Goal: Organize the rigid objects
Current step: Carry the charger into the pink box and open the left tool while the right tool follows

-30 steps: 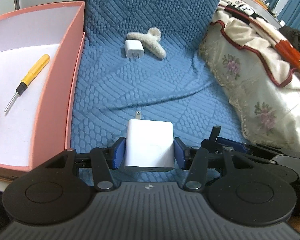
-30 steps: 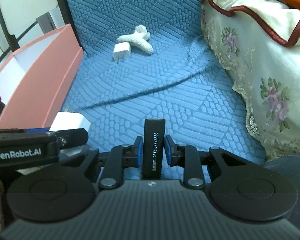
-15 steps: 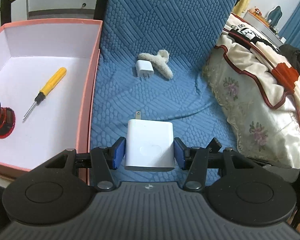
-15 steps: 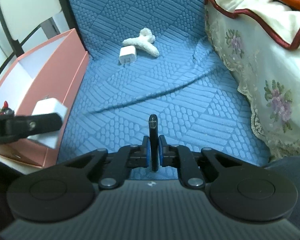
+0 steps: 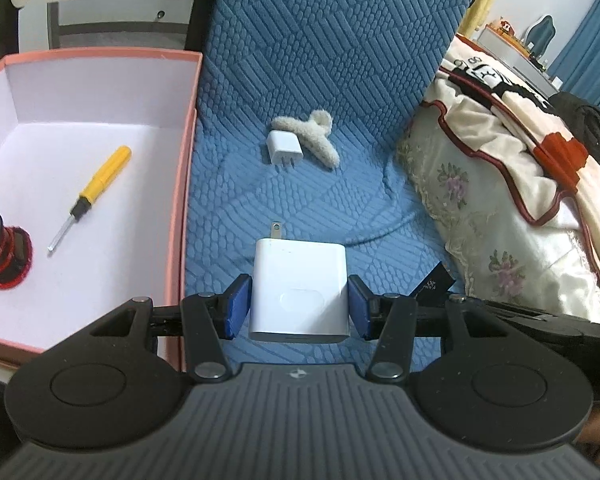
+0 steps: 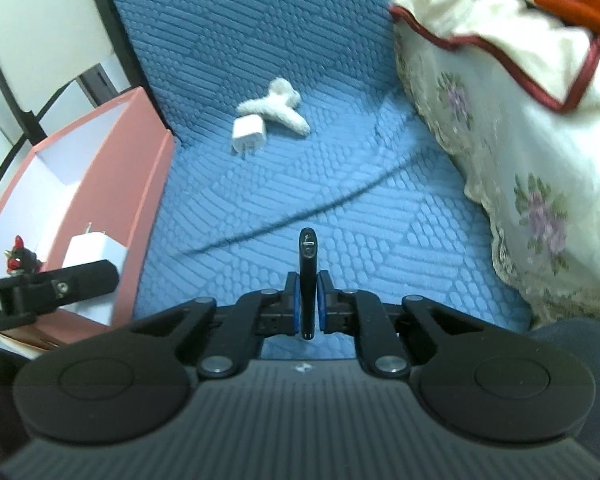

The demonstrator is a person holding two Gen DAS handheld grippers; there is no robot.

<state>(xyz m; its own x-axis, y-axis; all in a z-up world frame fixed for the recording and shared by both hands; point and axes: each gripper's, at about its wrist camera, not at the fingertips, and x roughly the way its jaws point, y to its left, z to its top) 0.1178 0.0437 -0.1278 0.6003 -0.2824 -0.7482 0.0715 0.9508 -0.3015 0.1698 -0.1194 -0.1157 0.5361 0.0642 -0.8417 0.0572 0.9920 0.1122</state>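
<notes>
Two grippers are both loaded. The left gripper (image 5: 299, 305) has its blue-padded fingers (image 5: 236, 307) clamped on the flanks of a large white square plug-in charger (image 5: 299, 289), whose metal prong points forward, away from the camera. The charger hangs above the blue quilted cover (image 5: 300, 184), just to the right of the near corner of the pink cardboard box (image 5: 180, 216). In the right wrist view this same charger (image 6: 94, 249) shows at the far left, in front of the pink box wall (image 6: 128, 184).

The right gripper (image 6: 308, 302) is closed tight on a slim black flat device (image 6: 307, 276) held edge-on and upright between the pads, its rounded tip rising above them. A corner of it (image 5: 434, 284) shows at the right of the left wrist view.

Inside the box, on its white floor, lie a yellow-handled screwdriver (image 5: 90, 196) with its metal tip toward the near side and, against the left edge, a red and black figurine (image 5: 0, 248), partly cut off by the frame.

Further out on the blue cover, near the upright back of the seat, a small white wall charger (image 5: 284, 146) lies touching a cream fuzzy hair claw (image 5: 312, 138). To the right, a cream floral bedspread with dark red trim (image 5: 512, 208) borders the cover.
</notes>
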